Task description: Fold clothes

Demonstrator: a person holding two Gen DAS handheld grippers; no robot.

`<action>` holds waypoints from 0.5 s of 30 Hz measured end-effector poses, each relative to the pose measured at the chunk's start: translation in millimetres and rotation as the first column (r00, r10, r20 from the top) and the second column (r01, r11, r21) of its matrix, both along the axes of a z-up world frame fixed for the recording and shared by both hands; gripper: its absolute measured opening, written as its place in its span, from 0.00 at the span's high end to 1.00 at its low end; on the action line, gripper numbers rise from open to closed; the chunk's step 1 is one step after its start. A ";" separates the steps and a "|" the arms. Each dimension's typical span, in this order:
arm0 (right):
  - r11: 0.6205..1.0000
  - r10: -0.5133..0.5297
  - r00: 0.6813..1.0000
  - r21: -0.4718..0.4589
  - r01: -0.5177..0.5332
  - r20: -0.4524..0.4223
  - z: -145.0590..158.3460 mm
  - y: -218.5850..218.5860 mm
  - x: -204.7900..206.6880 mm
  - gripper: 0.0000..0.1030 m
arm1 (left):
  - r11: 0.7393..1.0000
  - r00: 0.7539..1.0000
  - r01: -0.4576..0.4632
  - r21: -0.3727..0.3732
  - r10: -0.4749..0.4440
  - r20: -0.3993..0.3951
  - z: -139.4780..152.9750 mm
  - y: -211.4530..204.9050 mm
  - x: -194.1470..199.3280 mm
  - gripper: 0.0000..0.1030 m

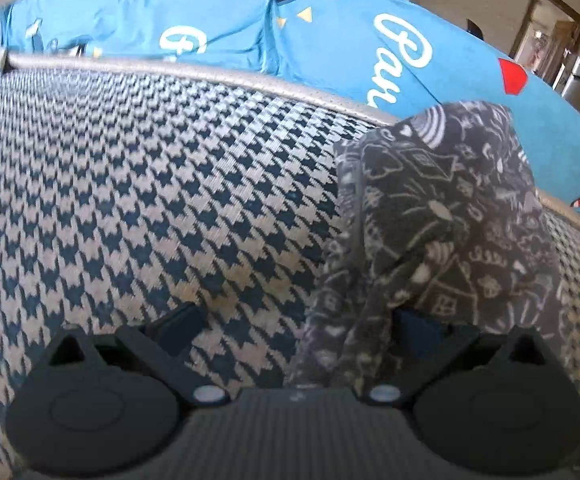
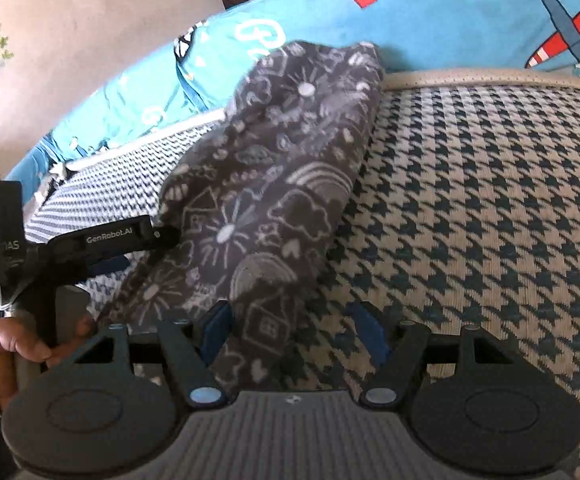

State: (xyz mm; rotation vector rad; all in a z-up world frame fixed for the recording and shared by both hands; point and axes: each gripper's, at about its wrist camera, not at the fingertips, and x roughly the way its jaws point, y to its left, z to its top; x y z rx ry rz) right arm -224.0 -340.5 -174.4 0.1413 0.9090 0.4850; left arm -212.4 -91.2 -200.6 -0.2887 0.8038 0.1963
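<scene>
Two blue-padded fingers of the left gripper (image 1: 301,320) stand spread low over the houndstooth mat (image 1: 150,200); the dark doodle-print garment (image 1: 441,216) drapes over the right pad, hiding it, so a grip cannot be told. In the right wrist view, the right gripper (image 2: 295,332) is likewise spread, its left pad touching the garment's near edge, which lies on the mat before a blue printed sheet (image 2: 449,20). At far left a hand (image 2: 14,348) grasps the other gripper's handle, partly cut off.
</scene>
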 end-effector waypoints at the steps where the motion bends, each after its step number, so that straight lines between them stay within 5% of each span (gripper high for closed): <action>1: 1.000 -0.001 1.000 -0.002 0.001 -0.004 -1.4 -1.0 0.0 0.33 | 1.000 1.000 0.001 0.007 -0.001 0.001 -0.8 -1.3 -0.4 0.00; 10: 1.000 0.016 0.999 -0.019 -0.015 0.046 -9.0 0.7 -8.4 0.23 | 0.999 1.000 -0.003 0.033 0.003 0.001 -1.7 5.2 1.7 0.00; 15: 0.993 0.091 0.993 -0.085 -0.085 0.076 -12.7 13.9 -13.7 0.07 | 0.994 0.999 -0.013 0.106 0.016 -0.032 0.9 -3.6 3.4 0.00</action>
